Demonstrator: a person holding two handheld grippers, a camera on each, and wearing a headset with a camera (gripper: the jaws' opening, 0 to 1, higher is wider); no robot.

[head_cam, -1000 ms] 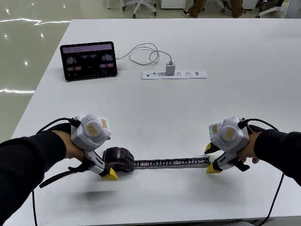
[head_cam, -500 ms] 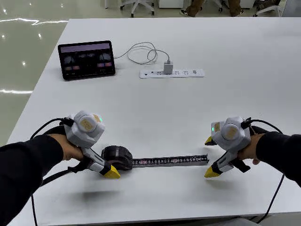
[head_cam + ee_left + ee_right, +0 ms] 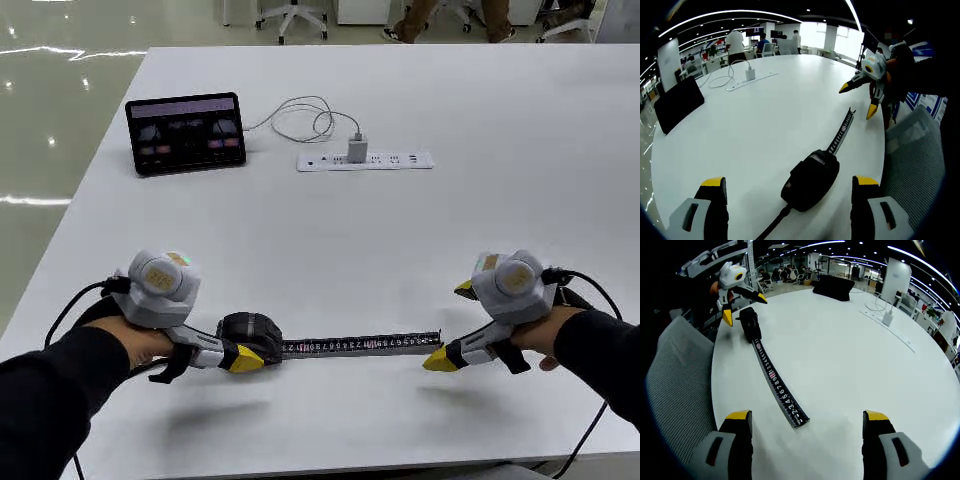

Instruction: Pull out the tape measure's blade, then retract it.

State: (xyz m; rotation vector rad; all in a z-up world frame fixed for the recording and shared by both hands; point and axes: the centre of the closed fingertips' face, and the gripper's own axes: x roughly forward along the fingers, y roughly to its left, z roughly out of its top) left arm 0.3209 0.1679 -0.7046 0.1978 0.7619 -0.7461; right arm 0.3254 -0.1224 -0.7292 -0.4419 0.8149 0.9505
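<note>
Backing off the hook end, the right gripper [image 3: 807, 415] now hangs wide open, leaving the blade [image 3: 360, 345] stretched out on the table [image 3: 330, 240]. Beside it, the left gripper [image 3: 790, 181] straddles the case [image 3: 252, 335] unclenched. Pull-out looks done; retracting probably needs the case held and its lock released.

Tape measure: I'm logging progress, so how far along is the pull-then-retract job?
Done: the blade lies pulled out of the case, flat on the table. In hand: nothing is gripped. The left gripper is open astride the case, and the right gripper is open at the blade's free end, not clamping it. Left: retracting the blade into the case.
</note>
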